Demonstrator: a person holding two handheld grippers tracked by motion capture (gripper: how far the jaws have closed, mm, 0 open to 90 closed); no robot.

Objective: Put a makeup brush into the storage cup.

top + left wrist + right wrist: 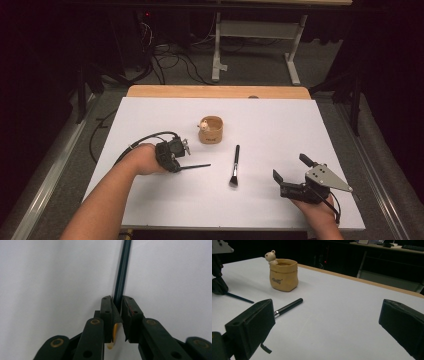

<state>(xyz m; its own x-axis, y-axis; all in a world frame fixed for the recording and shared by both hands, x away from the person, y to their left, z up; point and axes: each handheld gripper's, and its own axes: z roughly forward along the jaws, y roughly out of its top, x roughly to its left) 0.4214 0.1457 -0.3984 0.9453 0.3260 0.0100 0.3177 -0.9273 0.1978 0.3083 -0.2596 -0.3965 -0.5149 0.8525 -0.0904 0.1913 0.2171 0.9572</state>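
Observation:
My left gripper point(176, 166) lies low on the white table and is shut on a thin dark stick point(197, 165), which points right from its jaws. In the left gripper view the pads point(108, 308) pinch the stick point(122, 272) near its end. A black makeup brush point(234, 167) lies mid-table with its bristles toward me, and its handle point(288, 306) shows in the right gripper view. A tan pot with a small bear figure on its rim point(211, 130) stands behind it. My right gripper point(291, 168) rests at the front right, open and holding nothing.
The white sheet point(280, 120) covers a wooden tabletop whose far edge point(215, 91) shows. Beyond the table stand a white frame's legs point(217, 60) and floor cables. The left gripper's cable point(145, 137) loops on the table beside the hand.

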